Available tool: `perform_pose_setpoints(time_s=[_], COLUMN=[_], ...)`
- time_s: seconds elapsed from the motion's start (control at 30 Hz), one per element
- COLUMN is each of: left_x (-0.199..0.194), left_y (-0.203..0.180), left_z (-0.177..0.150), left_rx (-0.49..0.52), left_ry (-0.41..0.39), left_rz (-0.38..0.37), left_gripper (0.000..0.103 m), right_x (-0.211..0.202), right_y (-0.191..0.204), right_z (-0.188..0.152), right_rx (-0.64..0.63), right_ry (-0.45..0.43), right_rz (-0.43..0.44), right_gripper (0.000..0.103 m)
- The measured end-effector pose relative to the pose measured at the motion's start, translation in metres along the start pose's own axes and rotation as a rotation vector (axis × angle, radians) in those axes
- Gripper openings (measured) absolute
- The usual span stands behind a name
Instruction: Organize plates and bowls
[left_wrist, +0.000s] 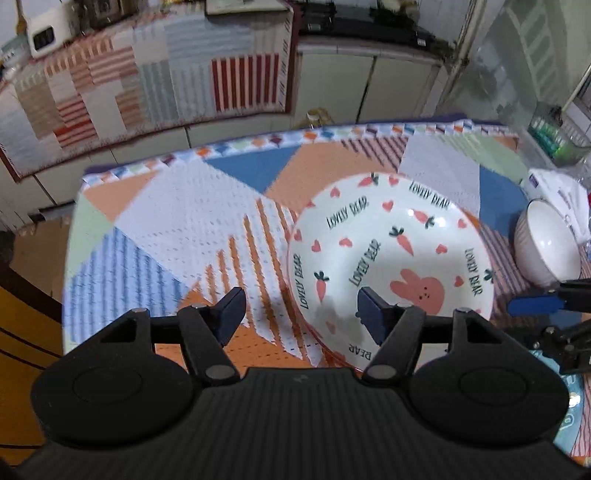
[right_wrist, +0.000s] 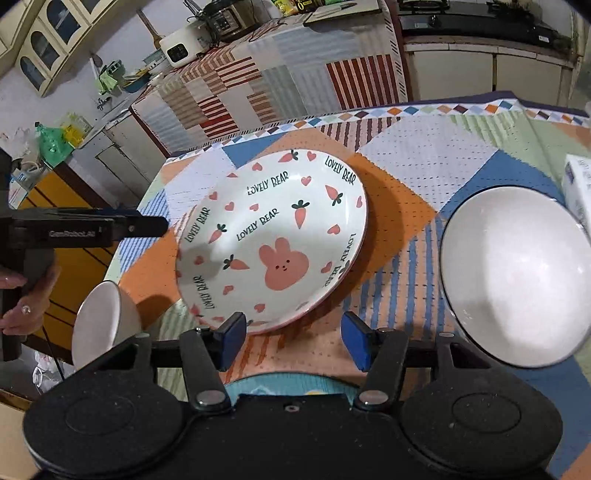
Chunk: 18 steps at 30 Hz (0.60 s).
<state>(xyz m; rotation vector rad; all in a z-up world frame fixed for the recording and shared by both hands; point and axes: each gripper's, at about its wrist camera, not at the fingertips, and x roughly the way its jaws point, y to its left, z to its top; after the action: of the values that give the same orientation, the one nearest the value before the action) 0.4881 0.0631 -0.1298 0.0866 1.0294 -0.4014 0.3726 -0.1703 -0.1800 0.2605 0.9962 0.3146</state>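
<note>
Plate (right_wrist: 273, 240) with the pink bunny, carrots and "LOVELY BEAR" lettering sits on the patchwork cloth (right_wrist: 406, 206) covering the table, pretty much in the middle of everything. Looks tilted in the right wrist view, far rim higher than the near one, though the fisheye could be faking that.

Left gripper (left_wrist: 297, 314) is spread wide with nothing pinched. Its right finger hangs over the plate's near edge and the left finger is over bare cloth, so the rim falls between them, but I can't tell if either pad actually touches it.

Right gripper (right_wrist: 293, 339) is also spread, nothing in it. Its left finger overlaps the plate's near rim in the picture, the right finger is over cloth. Contact is unclear there too.

Big white bowl (right_wrist: 517, 277) sits on the cloth to the right of the plate, apart from it. Smaller white bowl (right_wrist: 105, 321) is at the plate's left near corner, tipped on its side, just beside the rim. A light blue dish (right_wrist: 288, 384) peeks out right under the right gripper. White box (right_wrist: 578, 184) sits behind the big bowl.

Person's hand (right_wrist: 22, 295) shows at the left edge, gripping the left gripper's handle.
</note>
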Motion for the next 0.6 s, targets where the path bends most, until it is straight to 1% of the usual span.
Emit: perform_pose_setpoints(time_s=[0.07, 0.13, 0.23, 0.3, 0.33, 0.37, 0.43, 0.47, 0.53, 0.6], left_x=[0.012, 0.020, 0.026, 0.031, 0.034, 0.036, 0.041, 0.042, 0.045, 0.047], left_y=[-0.001, 0.000, 0.002, 0.001, 0.001, 0.001, 0.003, 0.004, 0.007, 0.010], left_z=[0.001, 0.001, 0.000, -0.001, -0.001, -0.002, -0.003, -0.003, -0.005, -0.006], left_rx=[-0.011, -0.047, -0.091, -0.105, -0.109, -0.112, -0.129, -0.142, -0.184, -0.226], left_ry=[0.033, 0.061, 0.084, 0.098, 0.107, 0.113, 0.124, 0.130, 0.134, 0.137], left_rz=[0.008, 0.013, -0.015, -0.014, -0.010, -0.002, 0.003, -0.001, -0.029, -0.054], left_gripper=[0.063, 0.062, 0.058, 0.047, 0.044, 0.039, 0.034, 0.030, 0.027, 0.019], right_x=[0.008, 0.015, 0.018, 0.018, 0.019, 0.019, 0.022, 0.024, 0.028, 0.033], right_y=[-0.004, -0.008, -0.013, -0.016, -0.017, -0.018, -0.021, -0.022, -0.024, -0.023], right_z=[0.001, 0.002, 0.000, -0.001, 0.000, 0.000, 0.002, 0.002, 0.002, 0.001], right_rx=[0.036, 0.083, 0.131, 0.148, 0.150, 0.152, 0.165, 0.172, 0.177, 0.166], right_ry=[-0.002, -0.007, -0.001, -0.012, -0.025, -0.040, -0.056, -0.063, -0.073, -0.084], right_rz=[0.001, 0.005, 0.003, 0.017, 0.016, 0.013, 0.016, 0.016, 0.012, 0.003], right_gripper=[0.063, 0.062, 0.057, 0.056, 0.055, 0.055, 0.051, 0.049, 0.044, 0.040])
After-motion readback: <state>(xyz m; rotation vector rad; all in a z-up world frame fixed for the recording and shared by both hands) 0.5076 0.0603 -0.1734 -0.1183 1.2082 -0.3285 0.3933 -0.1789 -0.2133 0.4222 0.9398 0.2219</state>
